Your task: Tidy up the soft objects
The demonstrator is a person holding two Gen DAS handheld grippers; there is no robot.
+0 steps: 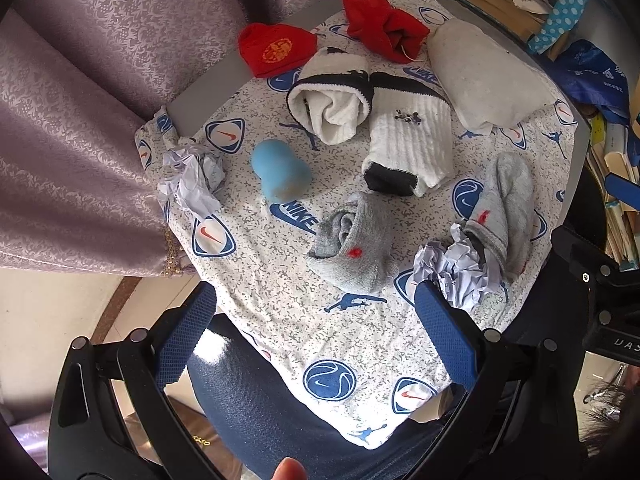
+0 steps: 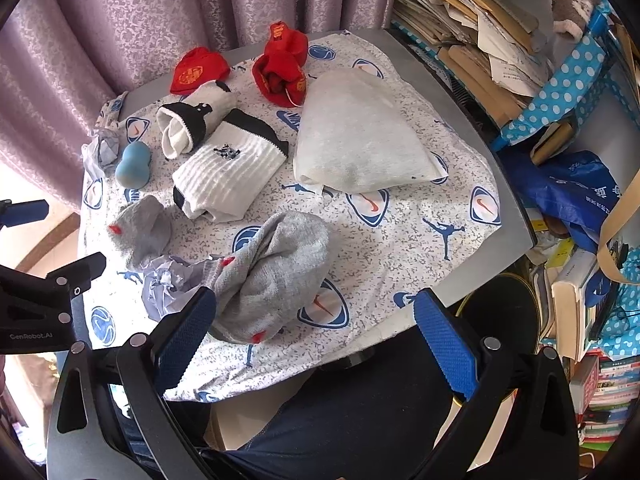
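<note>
Socks lie scattered on the printed cloth [image 1: 280, 312]. Left wrist view: the left gripper [image 1: 316, 336] has its jaws wide apart and empty; a grey sock [image 1: 356, 248] lies just ahead between them. Right wrist view: the right gripper [image 2: 316, 336] is likewise spread, empty; a bunched grey sock [image 2: 276, 276] lies between its jaws, touching crumpled paper [image 2: 164, 284] by the left one.

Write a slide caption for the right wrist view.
Open right gripper hovers above grey socks, white socks, red socks on a printed cloth.

Ribbed knit sock [image 2: 230, 172], crumpled paper [image 2: 164, 288]
</note>
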